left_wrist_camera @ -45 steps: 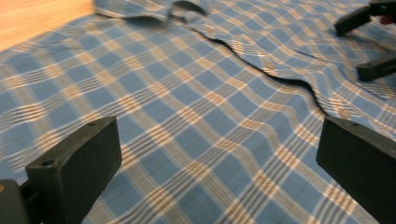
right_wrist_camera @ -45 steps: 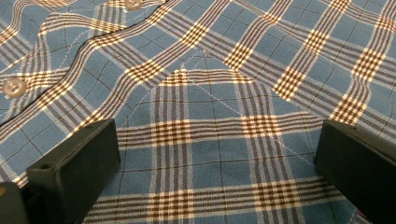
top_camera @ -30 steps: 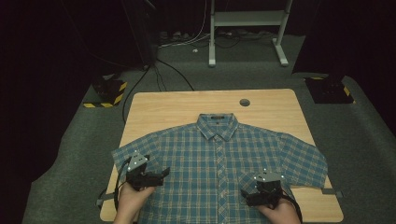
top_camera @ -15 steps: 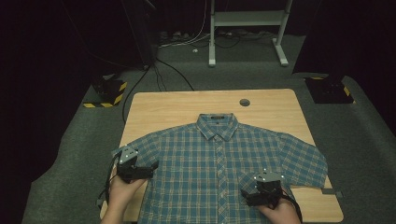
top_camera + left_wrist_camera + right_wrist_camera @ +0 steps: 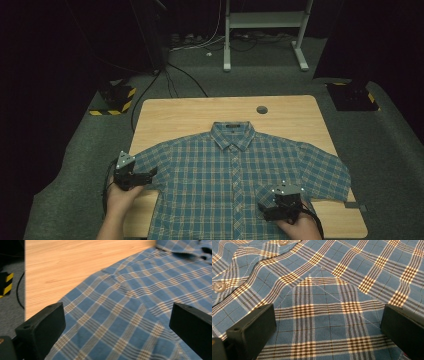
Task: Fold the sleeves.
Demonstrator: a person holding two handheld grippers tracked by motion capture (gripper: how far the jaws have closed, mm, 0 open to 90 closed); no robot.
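Note:
A blue plaid short-sleeved shirt (image 5: 235, 170) lies flat and buttoned on the wooden table (image 5: 190, 115), collar toward the far side. My left gripper (image 5: 148, 174) hovers at the shirt's left sleeve, near the table's left edge. In the left gripper view, the left gripper (image 5: 119, 315) is open, and the sleeve and shoulder cloth (image 5: 140, 290) lie between its jaws. My right gripper (image 5: 264, 210) is over the shirt's lower right front. In the right gripper view, the right gripper (image 5: 329, 315) is open above the plaid cloth (image 5: 324, 277), and a button (image 5: 219, 286) shows at the left.
A round cable hole (image 5: 261, 109) sits near the table's far edge. On the grey floor a yellow-and-black striped block (image 5: 115, 97) stands to the left and a dark block (image 5: 352, 95) to the right. A white stand (image 5: 227, 50) and cables lie beyond.
My left gripper has moved left and slightly away from me, from the shirt's body out to the left sleeve. The right gripper and the shirt have stayed still.

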